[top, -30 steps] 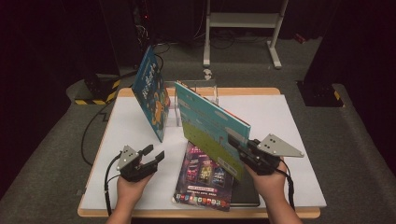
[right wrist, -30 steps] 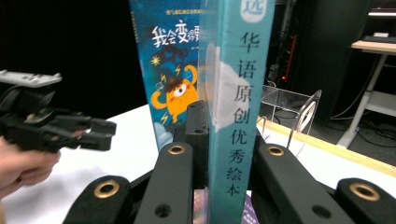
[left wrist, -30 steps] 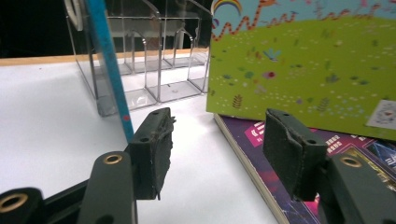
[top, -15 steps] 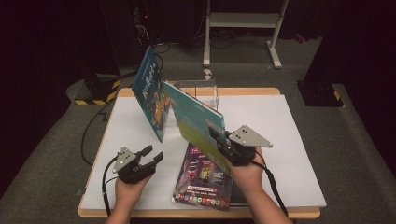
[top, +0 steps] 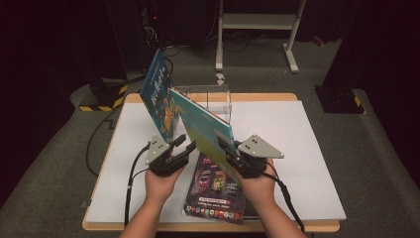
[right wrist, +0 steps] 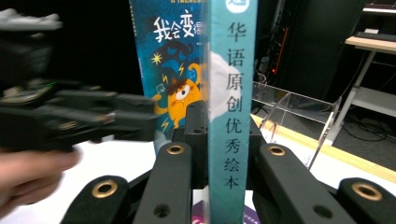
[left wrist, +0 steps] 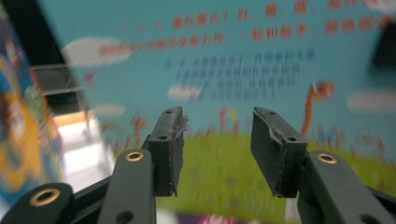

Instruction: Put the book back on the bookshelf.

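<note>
Nearest the table's front edge, a dark picture book [top: 215, 191] was seen lying flat, not yet taken up. Just above it, a teal book [top: 203, 130] was held tilted off the table, pinched at its spine [right wrist: 230, 140] by the tightly closed right gripper [top: 229, 151]. To the left, the left gripper [top: 182, 147] was found half spread, its jaws having just been closing with nothing between them. Farther off, a blue book [top: 157, 94] was already leaned against the clear stand [top: 218, 101]; the teal book's placing beside it was judged as left.
</note>
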